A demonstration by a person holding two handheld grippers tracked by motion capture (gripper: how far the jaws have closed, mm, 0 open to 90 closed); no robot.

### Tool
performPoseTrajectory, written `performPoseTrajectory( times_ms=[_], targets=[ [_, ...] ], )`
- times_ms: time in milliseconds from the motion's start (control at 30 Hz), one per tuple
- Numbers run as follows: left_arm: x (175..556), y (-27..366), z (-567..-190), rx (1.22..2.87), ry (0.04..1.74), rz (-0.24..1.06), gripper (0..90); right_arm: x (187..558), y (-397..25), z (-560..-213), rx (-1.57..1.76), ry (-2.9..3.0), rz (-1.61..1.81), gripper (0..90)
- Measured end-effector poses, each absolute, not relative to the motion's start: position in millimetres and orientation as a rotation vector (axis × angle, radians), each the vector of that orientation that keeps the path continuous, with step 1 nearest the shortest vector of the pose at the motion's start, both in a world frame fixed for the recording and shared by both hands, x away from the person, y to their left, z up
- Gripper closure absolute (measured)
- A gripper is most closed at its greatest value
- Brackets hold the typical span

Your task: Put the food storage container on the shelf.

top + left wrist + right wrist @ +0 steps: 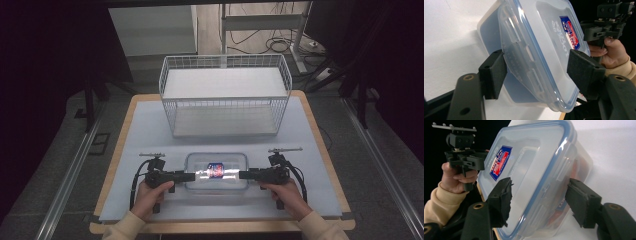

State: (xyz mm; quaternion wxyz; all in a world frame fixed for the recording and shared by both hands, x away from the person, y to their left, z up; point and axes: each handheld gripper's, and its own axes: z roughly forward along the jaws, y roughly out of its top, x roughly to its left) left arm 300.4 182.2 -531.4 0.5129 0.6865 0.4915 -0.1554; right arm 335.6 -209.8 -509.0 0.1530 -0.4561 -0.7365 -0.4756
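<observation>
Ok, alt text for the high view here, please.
A person holds a clear lidded plastic box between two handheld grippers, the left gripper and right gripper at its short ends. It sits on a pale mat, with a white wire basket behind it.

A pale blue-grey mat point(150, 130) covers the wooden bench point(320, 145), which stands on a grey floor point(380, 190) crossed by metal rails point(70, 185). Beyond it, cables point(280, 45) lie tangled by a white frame point(265, 22), and the sides of the room fall dark.
</observation>
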Motion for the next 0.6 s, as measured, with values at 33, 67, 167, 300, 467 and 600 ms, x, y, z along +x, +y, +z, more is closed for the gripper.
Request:
performPoseTrajectory(
  times_ms=[33, 67, 167, 300, 467, 600],
  targets=[
    [299, 182, -531, 1.646, 1.184, -0.368, 34.2, 336, -211, -509, -1.309, -2.103, -1.367, 41.2],
    [299, 182, -531, 1.646, 1.185, -0.365, 34.6, 336, -212, -509, -1.306, -2.090, -1.375, 43.5],
    [295, 182, -531, 1.640, 1.177, -0.346, 35.5, 334, -213, -510, -1.295, -2.095, -1.394, 43.9],
    [292, 183, -530, 1.634, 1.173, -0.333, 37.1, 330, -213, -508, -1.285, -2.116, -1.412, 44.4],
    [287, 182, -529, 1.621, 1.176, -0.313, 39.0, 327, -214, -506, -1.278, -2.125, -1.425, 46.1],
    [285, 182, -528, 1.612, 1.185, -0.301, 39.6, 325, -215, -507, -1.268, -2.129, -1.442, 46.5]
  ],
)
